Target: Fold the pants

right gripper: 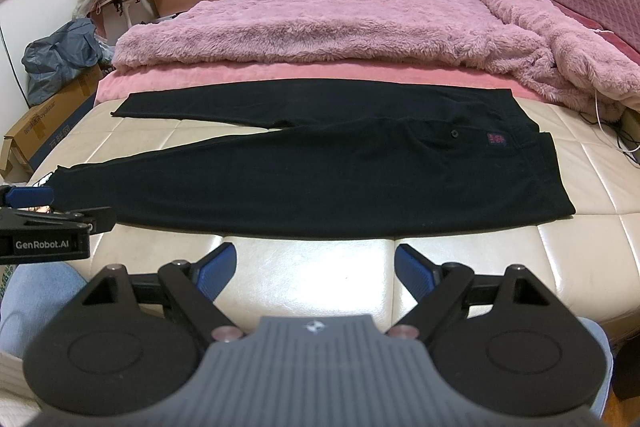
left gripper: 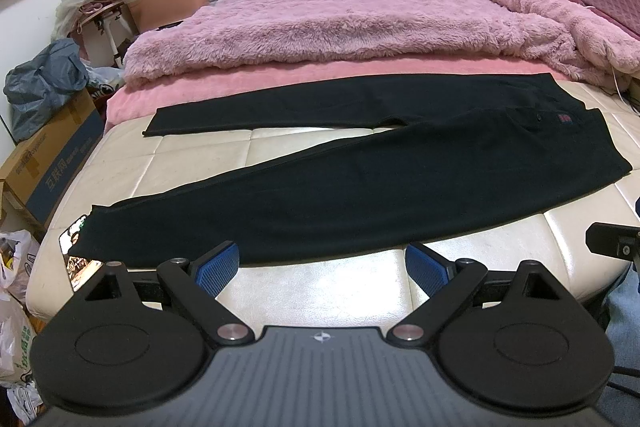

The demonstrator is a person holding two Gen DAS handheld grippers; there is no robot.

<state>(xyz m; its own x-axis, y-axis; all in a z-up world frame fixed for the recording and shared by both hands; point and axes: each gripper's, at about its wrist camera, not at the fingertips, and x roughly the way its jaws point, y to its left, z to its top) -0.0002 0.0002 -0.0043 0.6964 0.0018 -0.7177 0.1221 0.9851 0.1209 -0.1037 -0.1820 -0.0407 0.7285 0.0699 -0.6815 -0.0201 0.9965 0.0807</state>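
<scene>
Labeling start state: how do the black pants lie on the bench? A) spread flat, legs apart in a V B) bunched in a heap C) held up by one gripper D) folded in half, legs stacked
A: the pants lie flat on the cream bench, legs diverging leftward; both grippers are open, touching nothing.

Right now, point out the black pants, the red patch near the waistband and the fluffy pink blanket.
Black pants [right gripper: 320, 179], right wrist view: middle of the near leg.
Red patch [right gripper: 495, 139], right wrist view: the patch's centre.
Fluffy pink blanket [left gripper: 340, 19], left wrist view: its flat middle.
</scene>
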